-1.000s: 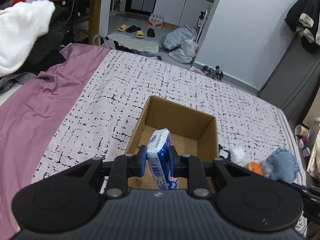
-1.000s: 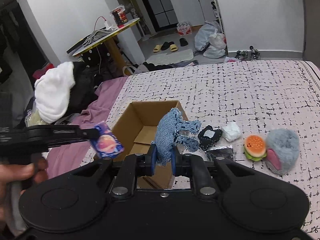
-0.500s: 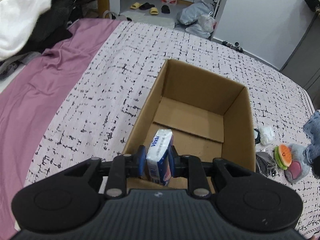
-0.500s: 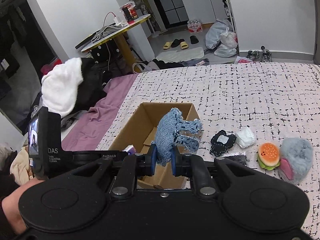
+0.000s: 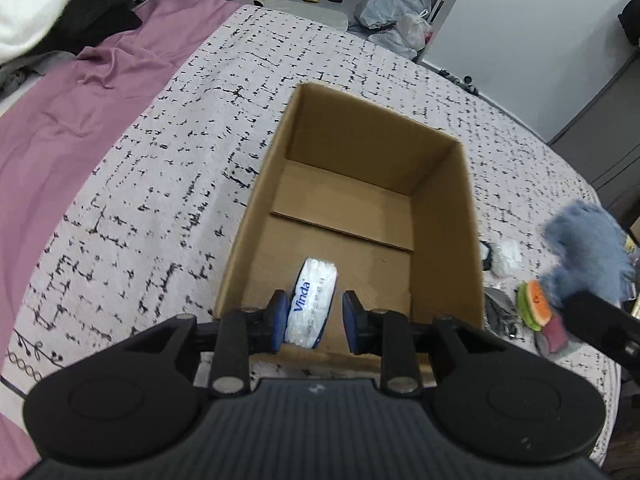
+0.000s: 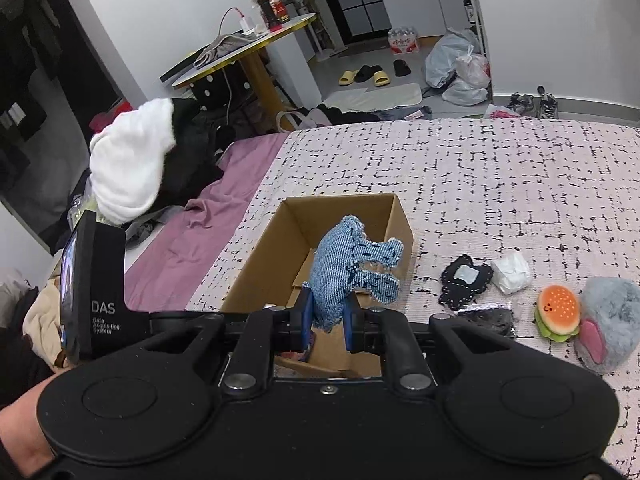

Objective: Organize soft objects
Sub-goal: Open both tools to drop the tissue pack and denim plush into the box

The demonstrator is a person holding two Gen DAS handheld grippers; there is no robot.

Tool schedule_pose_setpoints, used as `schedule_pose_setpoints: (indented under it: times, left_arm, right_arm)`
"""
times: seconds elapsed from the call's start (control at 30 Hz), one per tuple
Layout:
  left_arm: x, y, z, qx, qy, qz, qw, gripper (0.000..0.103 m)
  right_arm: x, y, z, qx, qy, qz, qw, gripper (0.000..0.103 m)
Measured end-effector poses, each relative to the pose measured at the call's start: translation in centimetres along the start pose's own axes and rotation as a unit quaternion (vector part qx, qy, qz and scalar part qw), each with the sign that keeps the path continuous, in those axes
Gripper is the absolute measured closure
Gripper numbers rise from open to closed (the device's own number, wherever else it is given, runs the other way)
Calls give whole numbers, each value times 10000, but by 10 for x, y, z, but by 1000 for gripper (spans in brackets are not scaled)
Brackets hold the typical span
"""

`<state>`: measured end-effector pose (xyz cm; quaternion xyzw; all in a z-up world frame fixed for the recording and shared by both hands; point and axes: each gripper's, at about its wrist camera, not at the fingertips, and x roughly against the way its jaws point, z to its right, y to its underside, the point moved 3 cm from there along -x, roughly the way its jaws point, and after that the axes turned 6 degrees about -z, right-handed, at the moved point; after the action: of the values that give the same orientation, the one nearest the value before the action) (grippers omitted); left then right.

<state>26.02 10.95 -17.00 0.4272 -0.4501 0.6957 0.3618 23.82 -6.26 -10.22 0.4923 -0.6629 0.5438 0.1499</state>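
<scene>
Two handheld grippers work over a cardboard box (image 5: pixel 444 216) that sits on a bed. The left gripper (image 5: pixel 316 318) points steeply down into the box with its jaws opening. Between its blue pads (image 5: pixel 280 316) stands a small tissue pack (image 5: pixel 312 304), white plastic with a blue edge and the word "Vinda" in blue. The pack leans against the left pad, a clear gap shows on its right side, and its lower end is down at the box floor near the front wall. Otherwise the box interior shows only bare brown flaps.

The right gripper (image 6: pixel 327 322) is clamped on a denim toy (image 6: pixel 348 270), a stuffed animal shape in faded blue cloth with frayed edges, dark stitching and stubby limbs sticking out to the right. It is held in the air above the near part of the box.

To the right of the box, on the bedspread (image 6: pixel 500 184), which is pale with a broken black grid pattern, lie more soft things: a flat black pouch with a grey patch (image 6: pixel 464 280), a crumpled white wad (image 6: pixel 512 272) just beside it, a dark sparkly packet (image 6: pixel 488 318), a small plush burger (image 6: pixel 558 310) with an orange bun and a smiling face, and a fluffy grey-blue plush with a pink part (image 6: pixel 610 322) touching the burger.

Left of the patterned cover is a mauve sheet (image 5: pixel 52 128).
</scene>
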Motion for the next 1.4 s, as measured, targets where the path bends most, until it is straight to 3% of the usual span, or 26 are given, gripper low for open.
schedule_pose_setpoints:
  times: [0.23,0.5,0.57,0.67,0.9,1.0,1.07,1.4]
  left_arm:
    - [33,8,-6,317,125,267,9991,55]
    - [72,13,-26,665,138,633,9957,48]
    - [79,13,-29,698,27,709,9950,35]
    - [87,15,-33,729,-80,875,9935,26]
    - [99,17,-41,882,-153,1072,9902,21]
    - [102,19,-42,952,-238,1176,9882,19]
    - [103,20,-44,1028,-269,1203,9870,19]
    - [119,25,-38,1261,-334,1502,9800,19]
  right_arm:
    - [-20,-6,-11,112,-176,-260,9994,87]
    - [-54,-9,-23,376,-168,-796,9960,87]
    - [-62,-11,-27,516,-168,-953,9940,87]
    - [-70,-13,-37,813,-106,-1162,9898,87]
    - [-89,-13,-46,1103,277,-1635,9800,82]
    - [-91,-11,-48,1150,391,-1729,9774,70]
    - [-86,-11,-49,1168,402,-1689,9779,52]
    - [-40,-14,-45,1273,162,-1267,9836,19]
